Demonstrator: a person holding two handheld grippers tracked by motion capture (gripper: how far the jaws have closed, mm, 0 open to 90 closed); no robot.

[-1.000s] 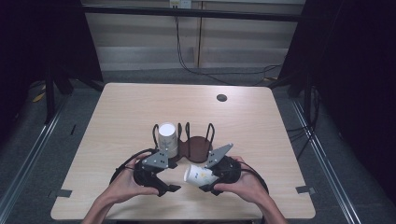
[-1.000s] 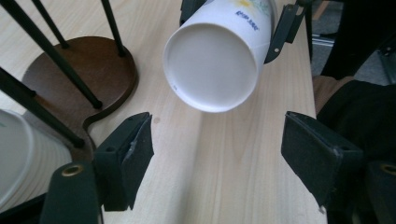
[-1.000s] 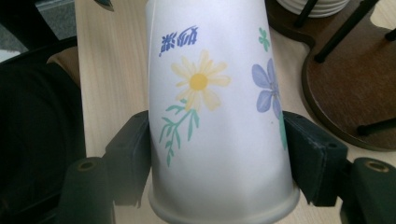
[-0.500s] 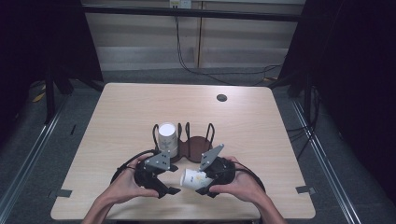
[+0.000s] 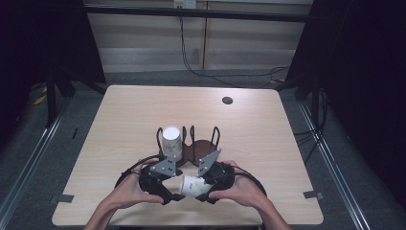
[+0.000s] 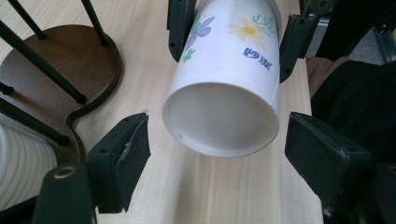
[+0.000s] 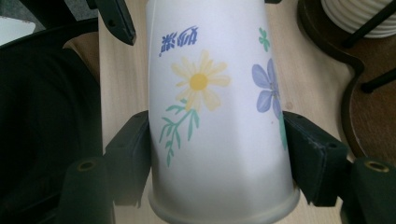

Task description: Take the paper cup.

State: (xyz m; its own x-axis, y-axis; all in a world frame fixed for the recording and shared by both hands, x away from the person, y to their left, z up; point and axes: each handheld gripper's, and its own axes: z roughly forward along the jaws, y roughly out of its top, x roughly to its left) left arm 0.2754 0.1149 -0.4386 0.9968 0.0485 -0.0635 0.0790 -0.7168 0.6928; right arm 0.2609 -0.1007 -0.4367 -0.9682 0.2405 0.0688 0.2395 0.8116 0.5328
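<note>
A white paper cup (image 5: pixel 193 185) printed with flowers lies on its side above the table's near edge. My right gripper (image 5: pixel 203 182) is shut on it. In the right gripper view both pads press the cup (image 7: pixel 215 116) at its wide rim end, one on each side of my right gripper (image 7: pixel 215 120). My left gripper (image 5: pixel 176 190) faces the cup's base (image 6: pixel 222 119). Its jaws have just been opening and stand open. The cup's narrow end sits between them with a gap on each side of my left gripper (image 6: pixel 217 126). The right gripper's fingers (image 6: pixel 180 28) clamp the cup farther off.
A dark wooden cup rack (image 5: pixel 198 151) with black wire posts stands just behind the grippers. A stack of white cups (image 5: pixel 171 139) fills its left slot. A black round grommet (image 5: pixel 227 100) sits at the far right of the table (image 5: pixel 119 120). The near edge is close under the hands.
My right gripper has carried the cup a little to the left and nearer, toward the left gripper. The left hand has kept its place.
</note>
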